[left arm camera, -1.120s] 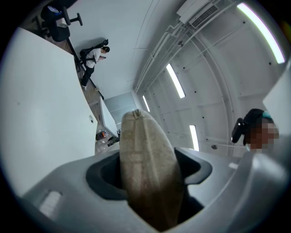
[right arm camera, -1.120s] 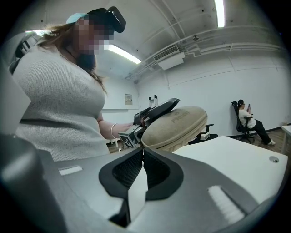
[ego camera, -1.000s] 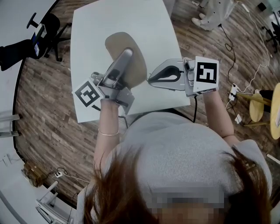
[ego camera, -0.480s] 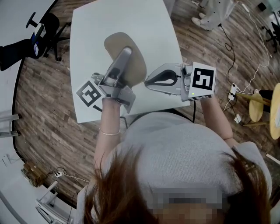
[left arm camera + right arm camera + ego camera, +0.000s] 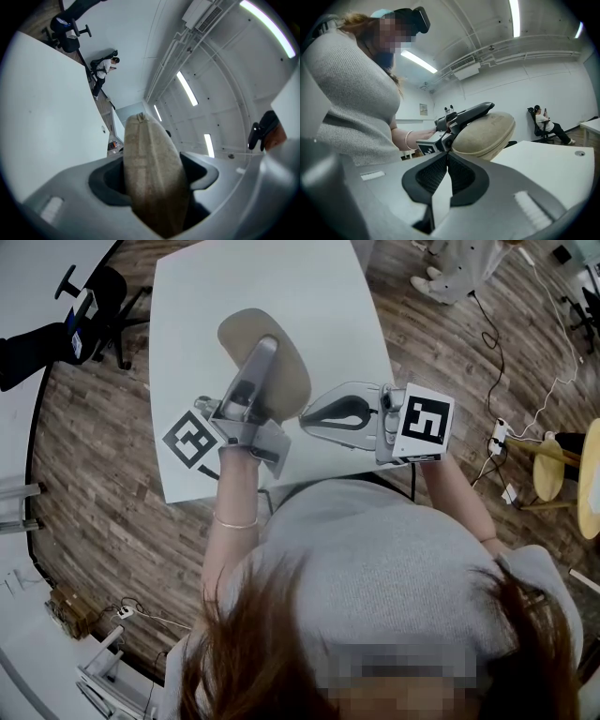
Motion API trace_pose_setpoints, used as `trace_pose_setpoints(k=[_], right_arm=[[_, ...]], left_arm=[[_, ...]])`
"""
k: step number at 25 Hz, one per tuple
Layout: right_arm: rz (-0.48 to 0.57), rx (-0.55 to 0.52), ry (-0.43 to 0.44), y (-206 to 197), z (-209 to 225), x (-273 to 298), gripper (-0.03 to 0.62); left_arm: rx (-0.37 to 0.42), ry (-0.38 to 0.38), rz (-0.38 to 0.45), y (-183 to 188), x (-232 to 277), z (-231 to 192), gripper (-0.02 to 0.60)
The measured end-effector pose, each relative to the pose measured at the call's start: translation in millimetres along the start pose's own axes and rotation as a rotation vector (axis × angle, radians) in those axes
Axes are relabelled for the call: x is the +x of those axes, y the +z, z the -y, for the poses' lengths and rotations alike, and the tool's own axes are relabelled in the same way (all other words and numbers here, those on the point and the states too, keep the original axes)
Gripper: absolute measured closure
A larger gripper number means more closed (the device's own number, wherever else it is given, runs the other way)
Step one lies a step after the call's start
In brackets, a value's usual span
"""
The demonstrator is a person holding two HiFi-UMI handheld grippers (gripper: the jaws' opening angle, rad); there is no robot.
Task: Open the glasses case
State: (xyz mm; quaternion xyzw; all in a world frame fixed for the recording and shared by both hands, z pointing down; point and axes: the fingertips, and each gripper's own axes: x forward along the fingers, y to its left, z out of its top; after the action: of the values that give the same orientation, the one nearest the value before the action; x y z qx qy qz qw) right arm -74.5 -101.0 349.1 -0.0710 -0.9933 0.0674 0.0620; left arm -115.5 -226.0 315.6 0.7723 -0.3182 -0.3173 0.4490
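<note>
The right gripper (image 5: 305,418) has slid left across mid-frame, jaws pressed together and empty, its tip now just beside the glasses case (image 5: 292,381). The left gripper (image 5: 266,351) clamps that case above the table (image 5: 281,287), upper centre-left. The case looks closed, so all the opening is still to come.

1 case (image 5: 292,376), 2 tools (image 5: 266,349) (image 5: 306,416), 1 tbl (image 5: 281,287)

1. The grey two-jaw right gripper (image 5: 304,418) has been shifted leftwards in the head view, and its closed tips have been brought nearer the beige oval fabric glasses case (image 5: 292,381).
2. Its black-and-white marker cube (image 5: 427,421) has been carried down and to the left.
3. The glasses case, with the grey left gripper (image 5: 265,343) clamped on it, has been nudged slightly left.
</note>
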Motion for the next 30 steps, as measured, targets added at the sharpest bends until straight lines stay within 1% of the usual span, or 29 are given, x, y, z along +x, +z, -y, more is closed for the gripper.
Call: trace_pose_setpoints(k=[7,8,9,10,11,12,13,14,15,16,18,19,20,22,24,26,27,28,30], right_arm=[[0.022,0.007,-0.011,2,-2,8,0.589],[0.020,0.010,-0.005,2,-3,9,0.589],[0.003,0.013,0.019,0,-8,10,0.591],[-0.050,0.005,0.075,-8,-20,14,0.592],[-0.138,-0.029,0.154,-23,-38,21,0.592],[-0.233,-0.084,0.226,-41,-58,30,0.592],[-0.300,-0.133,0.267,-57,-72,38,0.592],[-0.320,-0.151,0.267,-65,-76,41,0.592],[-0.297,-0.143,0.221,-66,-68,40,0.592],[-0.247,-0.125,0.132,-59,-49,34,0.591],[-0.128,-0.081,-0.102,-40,-1,16,0.591],[-0.090,-0.054,-0.208,-32,20,4,0.591],[-0.076,-0.030,-0.294,-26,37,-10,0.589],[-0.064,0.005,-0.421,-13,60,-37,0.583],[-0.019,0.082,-0.506,9,73,-55,0.522],[-0.008,0.171,-0.542,30,77,-59,0.414],[-0.033,0.197,-0.546,38,77,-55,0.383],[-0.072,0.210,-0.544,43,75,-49,0.373],[-0.156,0.217,-0.525,44,71,-30,0.308]], left_arm=[[-0.009,0.017,0.018,1,-2,-3,0.253],[-0.009,0.019,0.019,0,-2,-3,0.254],[-0.014,0.020,0.028,0,-2,-4,0.254],[-0.026,0.017,0.051,3,-2,-4,0.255],[-0.044,0.004,0.084,9,-2,-3,0.256],[-0.059,-0.016,0.114,15,-1,1,0.256],[-0.059,-0.033,0.132,21,1,5,0.256],[-0.040,-0.041,0.136,26,3,10,0.256],[-0.014,-0.044,0.131,29,4,13,0.256],[0.006,-0.047,0.123,32,4,16,0.256],[0.005,-0.053,0.117,34,2,17,0.256],[-0.004,-0.052,0.117,32,0,15,0.256],[-0.013,-0.048,0.116,29,-2,12,0.256],[-0.026,-0.038,0.108,21,-3,7,0.256],[-0.026,-0.033,0.096,16,-3,3,0.256],[-0.016,-0.019,0.089,12,-3,-1,0.256],[-0.009,-0.010,0.086,9,-2,-3,0.256],[-0.004,-0.002,0.083,6,-1,-5,0.256],[-0.002,0.004,0.075,-3,2,-8,0.256]])
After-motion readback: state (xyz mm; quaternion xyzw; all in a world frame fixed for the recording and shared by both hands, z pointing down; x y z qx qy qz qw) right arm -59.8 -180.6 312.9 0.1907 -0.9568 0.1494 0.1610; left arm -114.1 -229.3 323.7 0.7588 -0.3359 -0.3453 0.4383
